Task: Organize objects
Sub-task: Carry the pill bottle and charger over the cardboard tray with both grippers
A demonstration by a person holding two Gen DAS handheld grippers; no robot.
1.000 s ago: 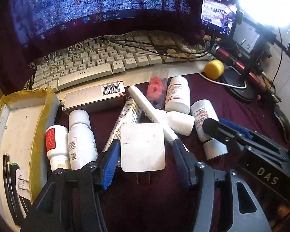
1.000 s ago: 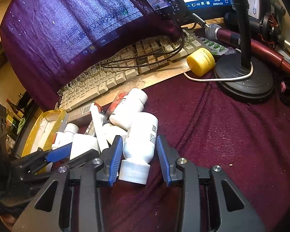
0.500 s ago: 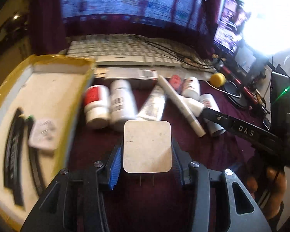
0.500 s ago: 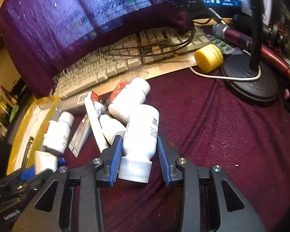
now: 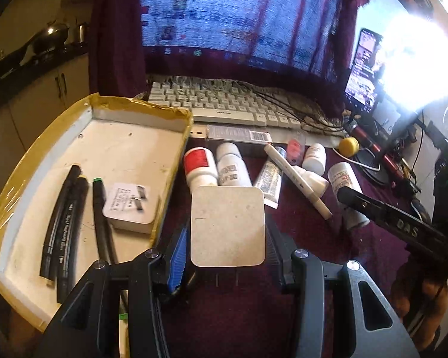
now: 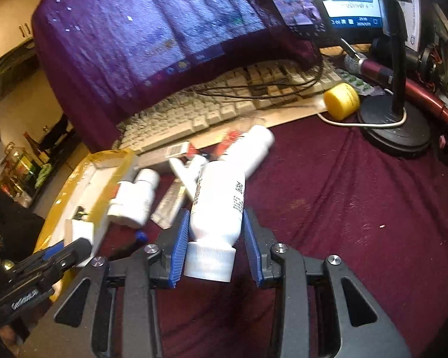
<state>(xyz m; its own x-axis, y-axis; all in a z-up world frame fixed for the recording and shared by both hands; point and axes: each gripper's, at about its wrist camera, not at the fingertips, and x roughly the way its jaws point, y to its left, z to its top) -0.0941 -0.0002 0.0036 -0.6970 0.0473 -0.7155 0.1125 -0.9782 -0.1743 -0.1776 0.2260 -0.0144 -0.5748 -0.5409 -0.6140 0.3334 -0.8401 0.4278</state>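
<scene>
- The left claw (image 5: 227,255) has its blue pads closed against the sides of a white charger (image 5: 227,226), prongs pointing back toward the camera, held above the maroon cloth (image 5: 337,283) that covers the surface.
- Just to its left sits a tray (image 5: 128,146) with yellow tape round its rim; inside lie black markers (image 5: 63,217) and a second white adapter (image 5: 131,207), close against the tray's right wall.
- The right claw (image 6: 215,246) is clamped on a white bottle (image 6: 219,205), cap end (image 6: 209,262) toward the camera, body pointing away toward the pile.
- Beyond both claws a cluster lies on the cloth: a red-labelled bottle (image 5: 200,165), other white bottles, a tube (image 5: 270,179), a white pen (image 5: 297,177) and a flat box (image 5: 239,134).
- Behind that is a keyboard (image 5: 224,106) and a cloth-draped monitor (image 5: 248,21).
- A yellow cap (image 6: 342,101) rests beside the black mic stand (image 6: 394,131) at the right.
</scene>
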